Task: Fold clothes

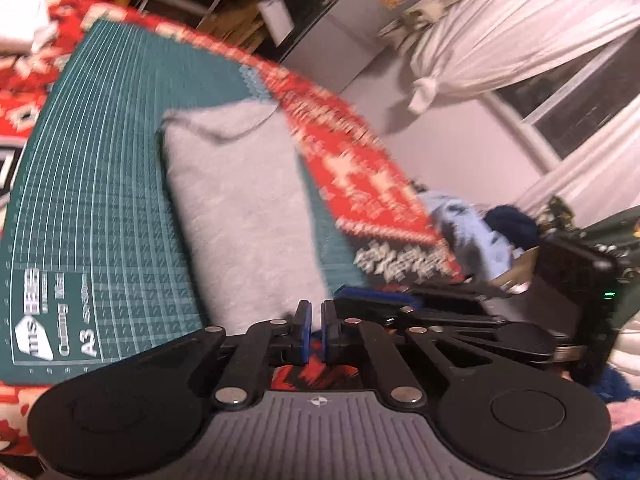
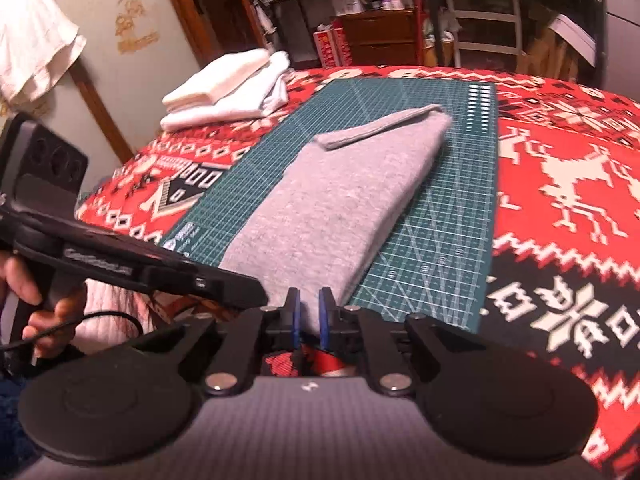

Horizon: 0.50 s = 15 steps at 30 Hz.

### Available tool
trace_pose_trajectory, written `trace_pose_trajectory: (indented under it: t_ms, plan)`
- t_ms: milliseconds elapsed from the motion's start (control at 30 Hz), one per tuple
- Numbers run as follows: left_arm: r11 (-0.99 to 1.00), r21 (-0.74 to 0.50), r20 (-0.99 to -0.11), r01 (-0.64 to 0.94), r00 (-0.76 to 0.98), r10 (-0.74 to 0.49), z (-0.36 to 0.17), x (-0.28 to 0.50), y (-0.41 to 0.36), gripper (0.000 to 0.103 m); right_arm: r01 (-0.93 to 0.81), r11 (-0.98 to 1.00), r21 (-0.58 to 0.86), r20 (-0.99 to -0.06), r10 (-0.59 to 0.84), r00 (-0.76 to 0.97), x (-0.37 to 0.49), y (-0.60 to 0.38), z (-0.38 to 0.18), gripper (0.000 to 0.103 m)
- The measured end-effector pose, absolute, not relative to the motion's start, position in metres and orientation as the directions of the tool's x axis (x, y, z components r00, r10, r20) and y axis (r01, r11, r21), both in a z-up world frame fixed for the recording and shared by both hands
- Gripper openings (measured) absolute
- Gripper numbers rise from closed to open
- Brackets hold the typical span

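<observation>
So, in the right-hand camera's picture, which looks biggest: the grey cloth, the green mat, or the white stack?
Largest to smallest, as they look in that view:
1. green cutting mat
2. grey folded cloth, lying on the mat
3. white folded stack; it sits farther back, so its true size is unsure.

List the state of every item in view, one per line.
Grey garment: folded into a long strip, lying on the mat.
Cutting mat: flat on the red patterned cloth.
White towels: folded, stacked beyond the mat.
Left gripper: jaws pinching the garment's near edge.
Right gripper: jaws gripping the near edge.
</observation>
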<state>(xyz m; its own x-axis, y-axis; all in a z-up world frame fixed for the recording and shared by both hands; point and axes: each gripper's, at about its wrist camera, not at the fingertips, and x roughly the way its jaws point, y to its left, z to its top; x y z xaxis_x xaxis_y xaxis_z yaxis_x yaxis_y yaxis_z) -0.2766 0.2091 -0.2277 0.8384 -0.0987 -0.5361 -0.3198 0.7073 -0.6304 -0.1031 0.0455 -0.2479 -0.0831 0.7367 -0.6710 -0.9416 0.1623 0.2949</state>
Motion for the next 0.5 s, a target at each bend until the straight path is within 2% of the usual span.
trace_pose_trajectory:
  t_ms: [167, 267, 300, 333, 500]
  plan:
    - [0.682, -0.614, -0.545, -0.398, 0.839, -0.001, -0.223, -0.291, 0.224, 0.008, -0.901, 0.210, 0.380, -0.665, 0.739, -0.108, -0.089, 0.044, -0.250, 0.020]
    - [0.639, -0.622, -0.577, -0.452, 0.817, 0.016, -0.235, -0.297, 0.235, 0.008, -0.884, 0.206, 0.420, -0.663, 0.735, -0.143, -0.086, 0.050, -0.255, 0.021]
    - [0.633, -0.621, -0.587, -0.463, 0.810, 0.017, -0.237, -0.299, 0.236, 0.008, -0.880, 0.206, 0.428, -0.667, 0.729, -0.154, -0.086, 0.052, -0.257, 0.019]
    - [0.629, -0.622, -0.589, -0.467, 0.808, 0.018, -0.238, -0.298, 0.236, 0.008, -0.879, 0.210, 0.427, -0.674, 0.723, -0.155, -0.086, 0.053, -0.259, 0.005]
    - [0.649, -0.633, -0.546, -0.422, 0.838, 0.012, -0.229, -0.296, 0.233, 0.008, -0.888, 0.216, 0.405, -0.672, 0.729, -0.129, -0.088, 0.047, -0.248, 0.004]
